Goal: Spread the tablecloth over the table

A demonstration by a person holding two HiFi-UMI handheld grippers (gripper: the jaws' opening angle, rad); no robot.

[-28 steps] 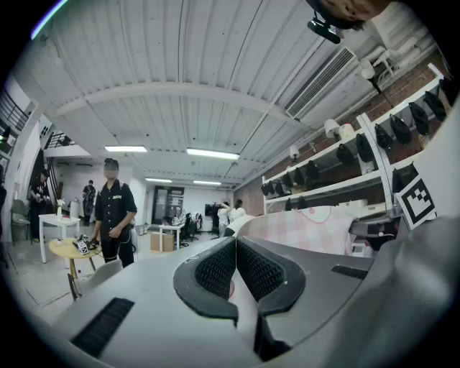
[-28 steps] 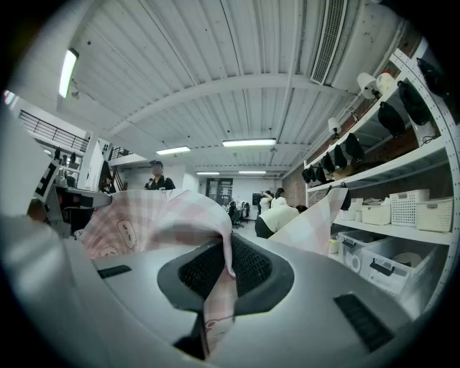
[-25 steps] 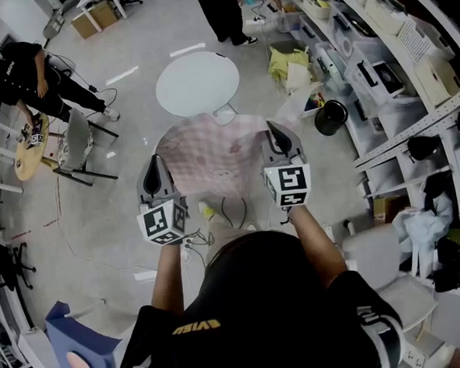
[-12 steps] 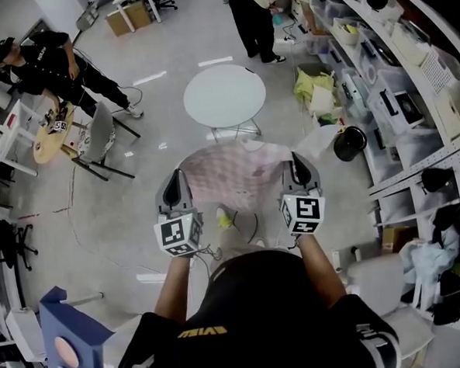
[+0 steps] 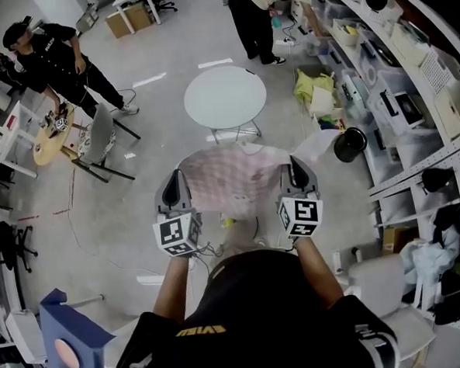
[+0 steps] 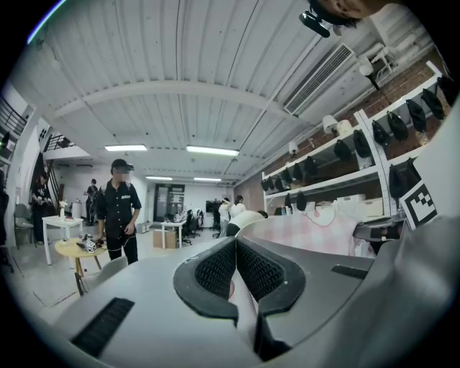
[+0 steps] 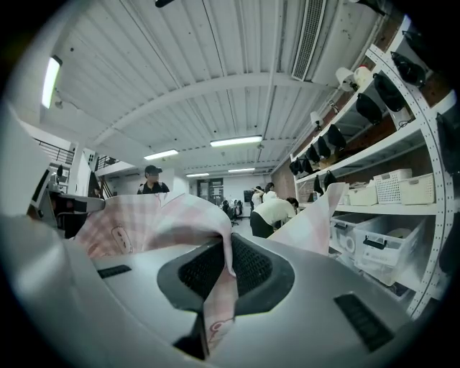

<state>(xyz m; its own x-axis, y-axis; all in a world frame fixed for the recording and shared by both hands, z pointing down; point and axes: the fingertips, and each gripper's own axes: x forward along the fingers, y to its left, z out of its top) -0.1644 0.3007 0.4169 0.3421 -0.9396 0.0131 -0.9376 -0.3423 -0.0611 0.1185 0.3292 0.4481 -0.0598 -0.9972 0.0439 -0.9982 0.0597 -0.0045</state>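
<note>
The left gripper [image 5: 173,192] and right gripper [image 5: 295,175] are each clenched on a corner of the tablecloth [image 5: 233,175], which is stretched between the jaws. The carrying step seems in hand. Next, the cloth must go over the round surface [image 5: 225,96] ahead of the jaws.

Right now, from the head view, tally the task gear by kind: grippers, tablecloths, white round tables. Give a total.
grippers: 2, the left gripper and the right gripper, the jaws of each shut on the cloth
tablecloth: 1
white round table: 1
total: 4
</note>
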